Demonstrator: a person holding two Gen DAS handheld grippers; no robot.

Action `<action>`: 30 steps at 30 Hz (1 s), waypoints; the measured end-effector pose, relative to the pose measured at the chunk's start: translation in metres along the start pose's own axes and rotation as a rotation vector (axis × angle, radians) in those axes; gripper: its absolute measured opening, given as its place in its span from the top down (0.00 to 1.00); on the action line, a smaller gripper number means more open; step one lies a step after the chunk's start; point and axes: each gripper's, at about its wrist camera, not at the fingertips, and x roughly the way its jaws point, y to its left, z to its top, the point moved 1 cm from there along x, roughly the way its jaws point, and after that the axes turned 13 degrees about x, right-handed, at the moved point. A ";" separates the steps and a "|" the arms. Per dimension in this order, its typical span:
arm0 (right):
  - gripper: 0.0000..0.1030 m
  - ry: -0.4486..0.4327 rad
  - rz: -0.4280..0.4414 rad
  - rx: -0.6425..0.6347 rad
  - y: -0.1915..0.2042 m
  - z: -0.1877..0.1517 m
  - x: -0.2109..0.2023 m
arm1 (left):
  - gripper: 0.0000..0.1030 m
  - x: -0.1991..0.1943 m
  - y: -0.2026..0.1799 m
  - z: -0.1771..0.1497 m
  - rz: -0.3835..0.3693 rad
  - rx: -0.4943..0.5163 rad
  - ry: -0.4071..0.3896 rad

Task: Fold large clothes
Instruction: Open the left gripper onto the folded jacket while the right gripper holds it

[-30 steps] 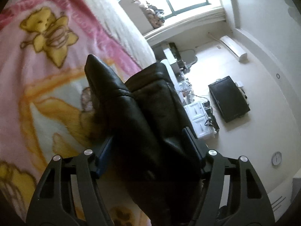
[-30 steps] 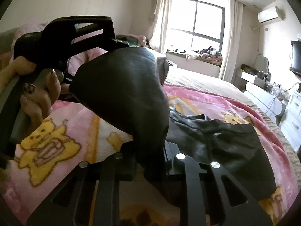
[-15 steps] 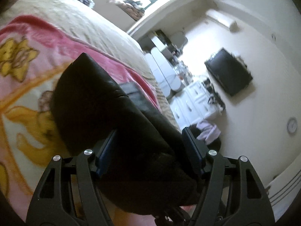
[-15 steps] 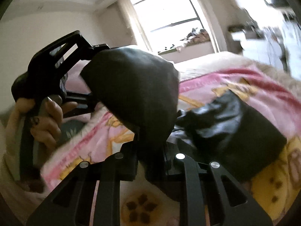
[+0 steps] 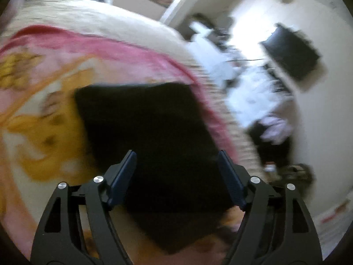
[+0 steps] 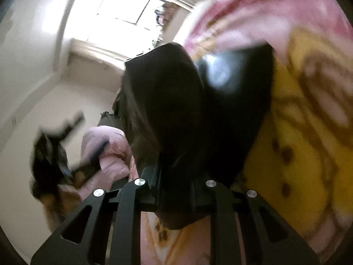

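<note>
A black leather-like garment (image 5: 145, 128) lies folded flat on the pink cartoon blanket (image 5: 44, 132). My left gripper (image 5: 176, 176) hovers over its near edge. Its jaws are opening, and the blue pads (image 5: 123, 174) stand clear of the cloth on both sides. In the right wrist view, my right gripper (image 6: 176, 176) is shut on a thick fold of the same garment (image 6: 167, 101), which bulges up in front of the camera. The rest of the garment (image 6: 238, 101) lies on the blanket (image 6: 308, 132) to the right. The left gripper (image 6: 55, 152) shows as a dark blur at the left.
The bed's beige edge (image 5: 231, 119) drops off to the right of the garment. Beyond it are white drawers (image 5: 253, 88), a wall-mounted black TV (image 5: 291, 50) and clothes on the floor (image 5: 273, 130). A pink bundle (image 6: 106, 150) and a bright window (image 6: 123, 19) show in the right wrist view.
The left gripper let go of the garment, which now lies flat on the blanket. The right gripper rolled and swung sideways, still clamped on its fold.
</note>
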 end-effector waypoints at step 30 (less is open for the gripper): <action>0.75 0.060 -0.328 -0.719 0.142 0.005 0.042 | 0.30 0.036 0.029 -0.041 0.114 0.048 0.092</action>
